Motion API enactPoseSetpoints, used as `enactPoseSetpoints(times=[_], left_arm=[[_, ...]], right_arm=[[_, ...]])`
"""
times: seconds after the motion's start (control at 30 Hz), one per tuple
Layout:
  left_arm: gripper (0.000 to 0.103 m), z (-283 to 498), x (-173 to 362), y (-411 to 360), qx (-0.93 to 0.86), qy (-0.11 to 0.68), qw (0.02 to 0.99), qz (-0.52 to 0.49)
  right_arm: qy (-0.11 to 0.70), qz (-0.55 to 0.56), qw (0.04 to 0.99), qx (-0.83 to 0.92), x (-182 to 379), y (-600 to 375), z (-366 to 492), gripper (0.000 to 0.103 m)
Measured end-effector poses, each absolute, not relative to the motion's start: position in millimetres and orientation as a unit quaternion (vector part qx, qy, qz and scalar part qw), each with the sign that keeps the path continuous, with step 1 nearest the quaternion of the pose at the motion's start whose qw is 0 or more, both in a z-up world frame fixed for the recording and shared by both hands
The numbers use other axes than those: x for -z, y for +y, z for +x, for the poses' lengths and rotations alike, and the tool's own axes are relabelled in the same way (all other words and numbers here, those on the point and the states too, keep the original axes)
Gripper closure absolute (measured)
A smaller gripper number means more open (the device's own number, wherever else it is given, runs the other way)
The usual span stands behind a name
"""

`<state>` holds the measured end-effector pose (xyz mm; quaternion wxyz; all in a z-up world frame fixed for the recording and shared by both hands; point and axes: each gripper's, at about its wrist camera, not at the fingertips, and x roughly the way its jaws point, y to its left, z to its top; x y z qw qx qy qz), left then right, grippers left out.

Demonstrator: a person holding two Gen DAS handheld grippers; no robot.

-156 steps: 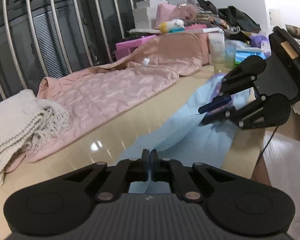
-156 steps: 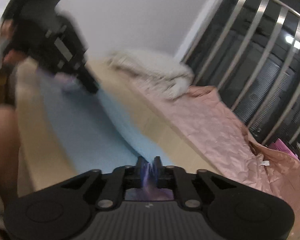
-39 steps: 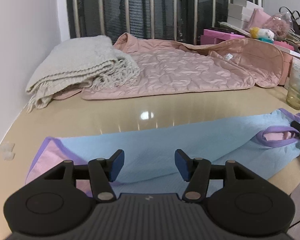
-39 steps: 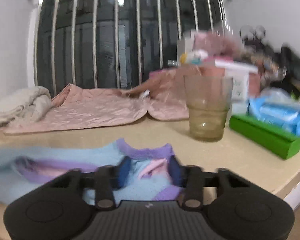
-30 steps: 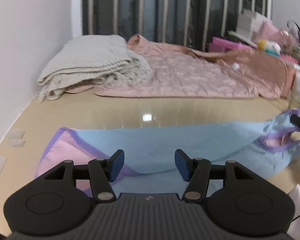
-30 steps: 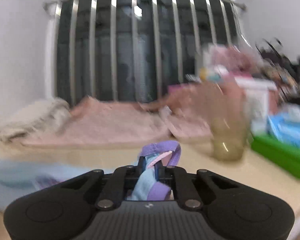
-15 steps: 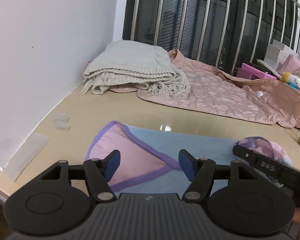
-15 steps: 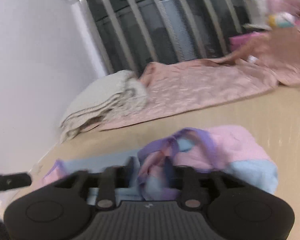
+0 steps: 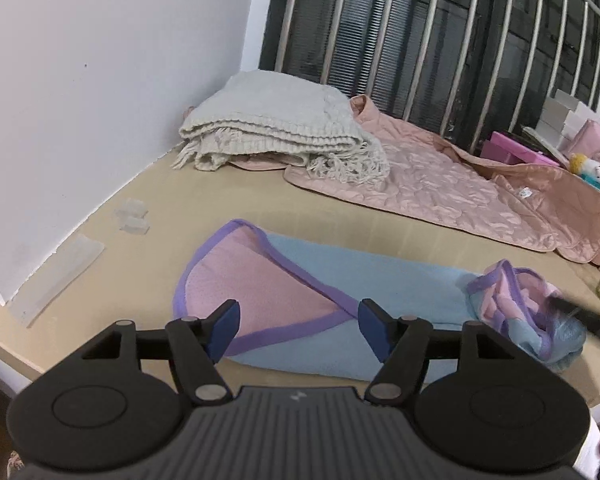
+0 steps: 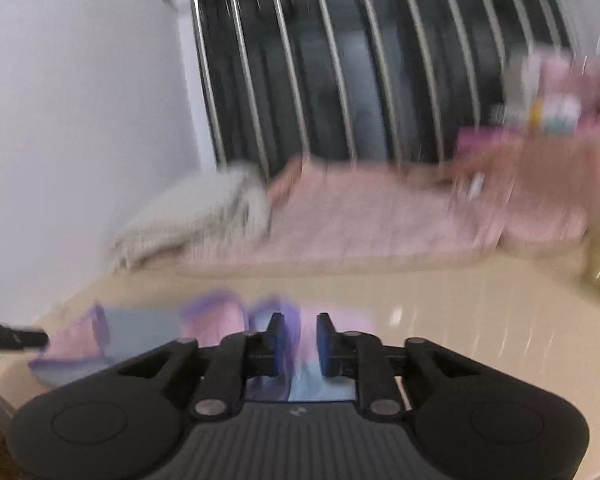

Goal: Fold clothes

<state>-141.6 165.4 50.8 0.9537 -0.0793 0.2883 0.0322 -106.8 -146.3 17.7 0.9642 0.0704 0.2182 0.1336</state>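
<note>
Left tongs sit spread wide, empty, hovering just above the near edge of a blue garment that lies along the beige surface; its pink, purple-trimmed left end is folded over, and its right end is bunched beside the dark tip of the right tongs. Behind lie a folded cream blanket and a pink quilt. From the right wrist, badly blurred, the right tongs stand partly apart with bunched garment cloth between the pads; whether they pinch it cannot be told.
</note>
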Motion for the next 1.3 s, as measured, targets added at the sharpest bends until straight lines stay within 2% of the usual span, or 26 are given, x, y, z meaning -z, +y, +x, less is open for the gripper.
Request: enactPoseSetpoints(times=[0.03,0.13,0.2,0.23,0.27,0.43,0.47,0.53,0.57,0.6,0.67,0.77,0.8,0.87,0.9,0.93,0.97,1.0,1.1,1.3], left_arm=[[0.036,-140.4,-50.1,165.9,-0.042,0.290,0.953,-0.076],[0.036,-141.8,-47.4,171.9,-0.099,0.294,0.949,-0.060],[0.035,-145.7,-44.5,178.6,-0.141,0.296,0.943,-0.055],[0.035,-147.7,-42.4,182.6,-0.159,0.298,0.939,-0.057],[0.035,-149.4,-40.2,187.1,-0.172,0.300,0.936,-0.068],[0.036,-150.3,-31.4,193.2,-0.176,0.304,0.929,-0.113],[0.036,-148.5,-30.1,190.9,-0.175,0.305,0.929,-0.111],[0.047,-144.9,-27.3,186.4,-0.173,0.308,0.929,-0.108],[0.056,-143.2,-26.2,184.9,-0.172,0.308,0.929,-0.107],[0.058,-141.8,-25.5,184.9,-0.171,0.308,0.930,-0.107],[0.061,-139.1,-24.1,185.1,-0.169,0.306,0.931,-0.107],[0.076,-135.0,-22.1,185.2,-0.166,0.303,0.932,-0.108],[0.088,-133.6,-21.4,185.3,-0.165,0.302,0.933,-0.108],[0.098,-130.9,-20.0,185.4,-0.163,0.300,0.934,-0.108],[0.100,-129.6,-19.3,185.5,-0.162,0.299,0.934,-0.108],[0.100,-127.7,-19.0,186.8,-0.159,0.299,0.934,-0.112],[0.101,-124.7,-19.9,190.4,-0.151,0.300,0.934,-0.123],[0.101,-120.5,-22.8,191.7,-0.144,0.299,0.935,-0.127],[0.101,-103.2,-40.3,187.9,-0.116,0.286,0.943,-0.124],[0.101,-64.1,-85.2,165.5,-0.048,0.258,0.959,-0.102]], right_arm=[[0.246,0.069,0.957,-0.139,-8.4,-141.2,-96.1,0.087],[0.239,0.057,0.955,-0.166,-17.5,-133.6,-94.1,0.084],[0.217,0.045,0.957,-0.188,-38.5,-135.0,-98.5,0.069],[0.198,0.038,0.958,-0.202,-53.2,-138.2,-101.5,0.053],[0.186,0.016,0.957,-0.222,-67.5,-137.5,-98.7,0.043],[0.209,-0.130,0.892,-0.380,-119.3,-74.0,-36.5,0.043],[0.221,-0.154,0.874,-0.405,-122.7,-52.9,-21.8,0.044],[0.253,-0.181,0.836,-0.452,-120.1,-2.6,4.3,0.045],[0.272,-0.194,0.813,-0.476,-116.8,23.7,16.7,0.050],[0.293,-0.205,0.792,-0.494,-109.9,50.5,28.1,0.051],[0.331,-0.215,0.769,-0.503,-94.9,91.8,45.1,0.060],[0.361,-0.234,0.761,-0.485,-69.3,135.1,61.8,0.066],[0.368,-0.235,0.760,-0.481,-63.8,143.2,68.3,0.067],[0.393,-0.227,0.753,-0.477,-54.3,149.0,77.9,0.072],[0.398,-0.221,0.749,-0.481,-51.1,147.7,78.1,0.073],[0.404,-0.216,0.745,-0.486,-48.0,146.2,78.0,0.079],[0.398,-0.214,0.750,-0.483,-46.5,142.9,74.4,0.094],[0.397,-0.211,0.755,-0.477,-45.3,139.9,74.9,0.098],[0.391,-0.194,0.782,-0.445,-46.9,125.4,80.0,0.099],[0.360,-0.115,0.853,-0.360,-91.0,51.1,95.0,0.100]])
